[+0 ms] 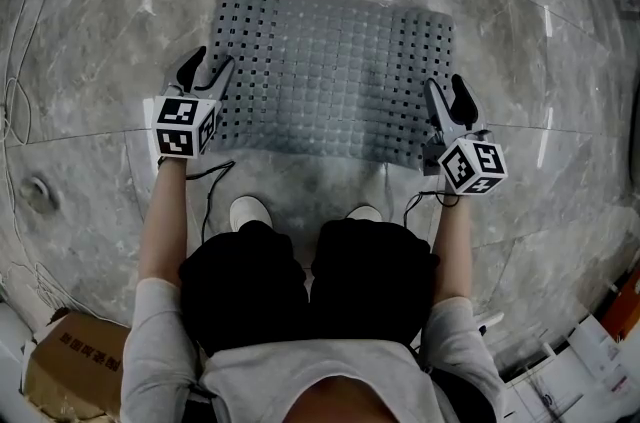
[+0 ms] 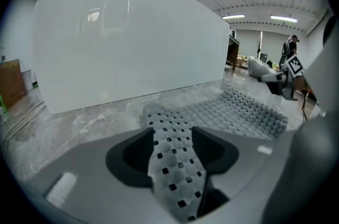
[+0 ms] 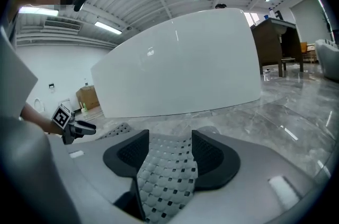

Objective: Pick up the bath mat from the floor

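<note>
A grey bath mat [image 1: 330, 71] with square holes lies spread on the marble floor in front of me. My left gripper [image 1: 212, 61] is at its near left corner, and my right gripper [image 1: 446, 83] is at its near right corner. In the left gripper view a strip of the mat [image 2: 177, 170] runs between the jaws, which stand apart with the dark pads showing on both sides. The right gripper view shows the same: the mat's edge [image 3: 167, 180] lies loose between widely parted jaws.
A large white curved panel [image 2: 132, 43] rises just beyond the mat. My white shoes [image 1: 247, 211] stand at the mat's near edge. Cables [image 1: 15, 111] trail along the floor at the left, and a cardboard box [image 1: 70, 361] sits at the bottom left.
</note>
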Tool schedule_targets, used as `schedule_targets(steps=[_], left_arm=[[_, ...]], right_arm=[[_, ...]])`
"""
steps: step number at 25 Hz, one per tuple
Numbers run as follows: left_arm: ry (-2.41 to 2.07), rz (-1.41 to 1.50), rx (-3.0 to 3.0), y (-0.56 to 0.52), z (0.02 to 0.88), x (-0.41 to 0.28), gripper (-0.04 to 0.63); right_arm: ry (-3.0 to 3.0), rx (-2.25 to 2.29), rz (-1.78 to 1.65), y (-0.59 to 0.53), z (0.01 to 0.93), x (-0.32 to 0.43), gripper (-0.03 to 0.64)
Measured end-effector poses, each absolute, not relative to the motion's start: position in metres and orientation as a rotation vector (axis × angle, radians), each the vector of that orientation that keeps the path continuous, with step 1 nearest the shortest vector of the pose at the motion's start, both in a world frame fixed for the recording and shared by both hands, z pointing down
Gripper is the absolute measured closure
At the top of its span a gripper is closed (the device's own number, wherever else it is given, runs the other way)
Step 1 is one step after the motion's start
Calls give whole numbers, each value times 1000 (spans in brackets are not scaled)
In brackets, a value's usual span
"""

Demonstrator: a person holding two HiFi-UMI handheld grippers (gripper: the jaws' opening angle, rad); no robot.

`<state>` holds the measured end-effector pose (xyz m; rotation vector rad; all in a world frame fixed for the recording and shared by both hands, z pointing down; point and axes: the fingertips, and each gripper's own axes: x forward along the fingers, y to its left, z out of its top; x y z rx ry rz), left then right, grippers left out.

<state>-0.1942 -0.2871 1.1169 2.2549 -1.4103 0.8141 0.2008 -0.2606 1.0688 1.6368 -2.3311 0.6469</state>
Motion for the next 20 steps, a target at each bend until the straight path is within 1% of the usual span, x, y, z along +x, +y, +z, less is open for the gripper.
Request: schedule_targets(steps=[8,15,20], left_arm=[[-1388,849,2178,-281,1146,-203,328],[-1376,883,2133,-279,1165,-207,324],[-1354,921,2125,-278,1174,-205,324]], right_arm=[[-2211,1675,736,-254,1113,228,343],[-2104,1711,819,-246,1150,251,324],[-2068,1703,851,-242,1168,257,322]])
